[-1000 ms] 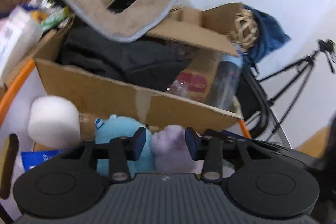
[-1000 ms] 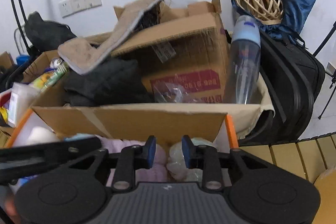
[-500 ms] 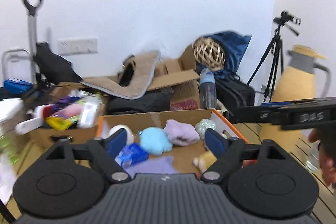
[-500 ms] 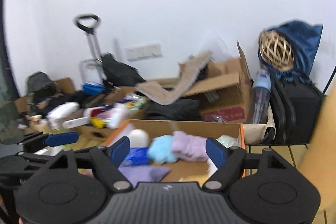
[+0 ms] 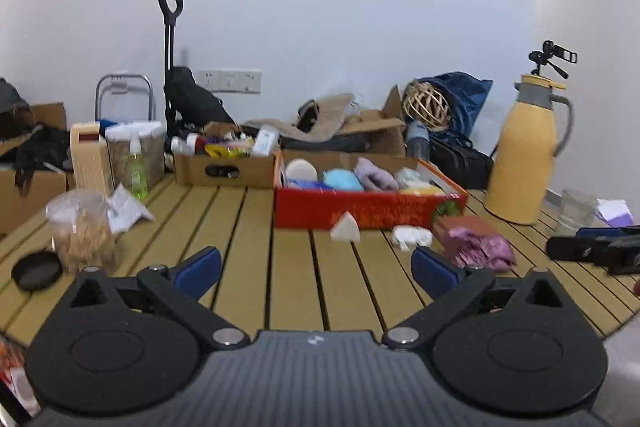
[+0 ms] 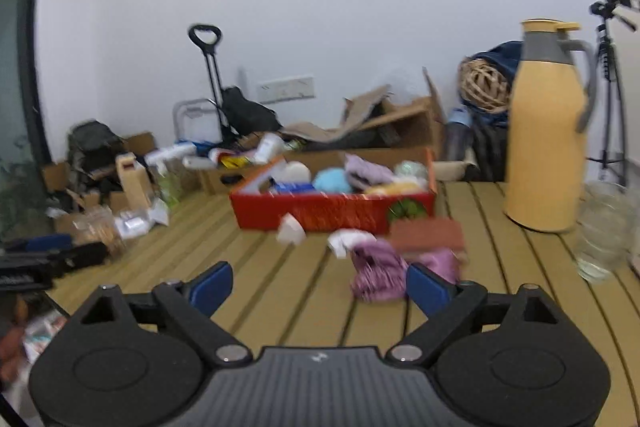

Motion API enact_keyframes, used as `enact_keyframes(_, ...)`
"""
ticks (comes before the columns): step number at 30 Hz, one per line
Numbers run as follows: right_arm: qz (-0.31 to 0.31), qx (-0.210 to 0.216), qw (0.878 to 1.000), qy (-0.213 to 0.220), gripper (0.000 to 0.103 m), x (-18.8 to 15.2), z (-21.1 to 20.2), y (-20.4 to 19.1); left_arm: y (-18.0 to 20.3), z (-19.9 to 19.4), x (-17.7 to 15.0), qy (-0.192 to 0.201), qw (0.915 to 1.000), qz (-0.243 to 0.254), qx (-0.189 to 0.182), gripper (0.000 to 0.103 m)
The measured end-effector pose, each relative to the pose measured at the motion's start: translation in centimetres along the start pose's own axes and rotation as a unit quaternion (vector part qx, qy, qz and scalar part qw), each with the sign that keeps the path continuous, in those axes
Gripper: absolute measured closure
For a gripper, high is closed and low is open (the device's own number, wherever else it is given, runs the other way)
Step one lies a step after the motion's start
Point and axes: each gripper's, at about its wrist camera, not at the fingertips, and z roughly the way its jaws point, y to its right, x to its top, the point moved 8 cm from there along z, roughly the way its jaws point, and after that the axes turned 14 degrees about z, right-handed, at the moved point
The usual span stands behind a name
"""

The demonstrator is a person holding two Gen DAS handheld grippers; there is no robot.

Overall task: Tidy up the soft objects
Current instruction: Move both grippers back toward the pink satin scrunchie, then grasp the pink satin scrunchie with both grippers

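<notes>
My fingers [image 5: 198, 267] are opening wide, holding nothing. If I reach too fast, I might knock the purple cloth [image 6: 380, 273] off the table [image 5: 292, 291].

You are working in soft, even, fairly bright light; the white wall [image 5: 320, 7] is lit flat and shows no glare. Shadows on the slatted bench [image 5: 248, 227] are faint and short. Your left wrist view is mostly crisp, with slight smear on the small white pieces near the red box [image 5: 368, 213]. Your right wrist view is blurred by motion: the purple cloth [image 6: 378, 273] and the red box [image 6: 332, 211] smear sideways. Both fisheye views bend straight lines toward the edges, and the corners fall off to black.
</notes>
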Motion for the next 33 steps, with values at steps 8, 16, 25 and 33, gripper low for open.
enact_keyframes(8,-0.015,-0.048,0.999,0.013,0.01,-2.3,-3.9,1.2,2.6,-1.6,-1.2,0.001,0.9993,0.001,-0.037,0.0)
enact_keyframes(16,0.04,-0.063,0.997,-0.006,0.012,-2.5,-1.2,5.6,7.2,2.2,-0.3,-0.001,0.9951,0.03,-0.094,0.0)
enact_keyframes(25,0.056,-0.082,0.995,-0.02,0.026,2.0,7.3,9.0,13.2,16.6,2.0,-0.042,0.9842,0.053,-0.164,0.002)
enact_keyframes(33,0.126,-0.08,0.987,-0.054,0.042,2.7,14.9,14.0,14.6,23.9,0.5,-0.099,0.9609,-0.023,-0.257,0.056)
